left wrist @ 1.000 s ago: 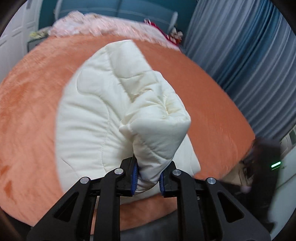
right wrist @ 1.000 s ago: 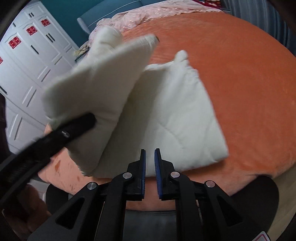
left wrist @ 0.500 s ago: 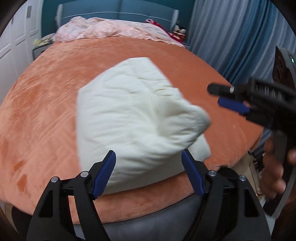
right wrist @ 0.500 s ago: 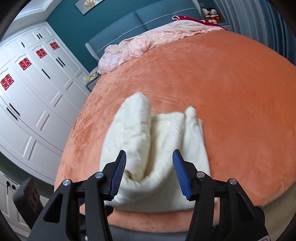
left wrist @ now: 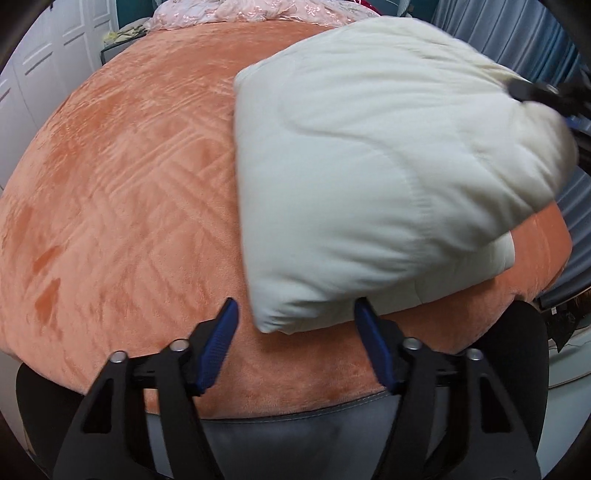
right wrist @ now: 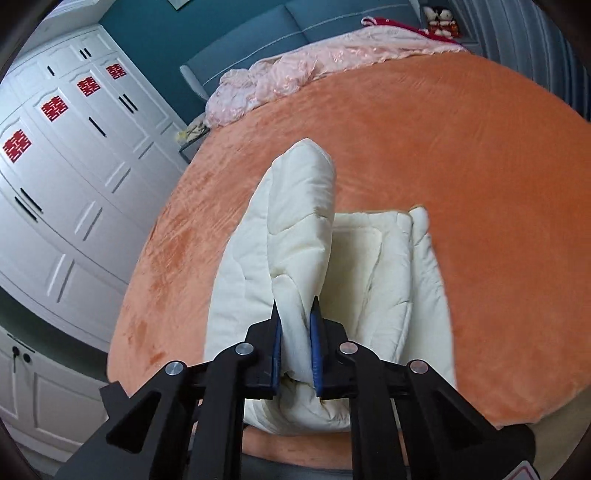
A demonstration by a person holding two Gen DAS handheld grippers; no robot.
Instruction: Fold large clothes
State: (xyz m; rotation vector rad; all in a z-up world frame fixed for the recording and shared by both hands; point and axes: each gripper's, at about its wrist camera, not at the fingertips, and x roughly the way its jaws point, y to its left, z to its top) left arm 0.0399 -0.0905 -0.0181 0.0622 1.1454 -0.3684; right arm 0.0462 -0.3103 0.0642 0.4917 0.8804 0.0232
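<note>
Orange bed (right wrist: 461,177), cream quilted garment (right wrist: 303,236) pinched in right claw (right wrist: 295,345), corner between closing left claw (left wrist: 295,332).

Right gripper (left wrist: 546,94) is a blur, cut off by the frame edge beyond the quilted garment (left wrist: 388,158), which hides the curtain (left wrist: 576,206).

Folded quilted garment (right wrist: 325,266) lies on the bed (right wrist: 461,166) near its foot edge, one fold raised. Crumpled bedding (right wrist: 314,77) lies along the head edge, before the headboard (right wrist: 332,22). Wardrobe (right wrist: 66,177) stands beyond the bed's left edge, curtains (left wrist: 576,206) beyond the right.
</note>
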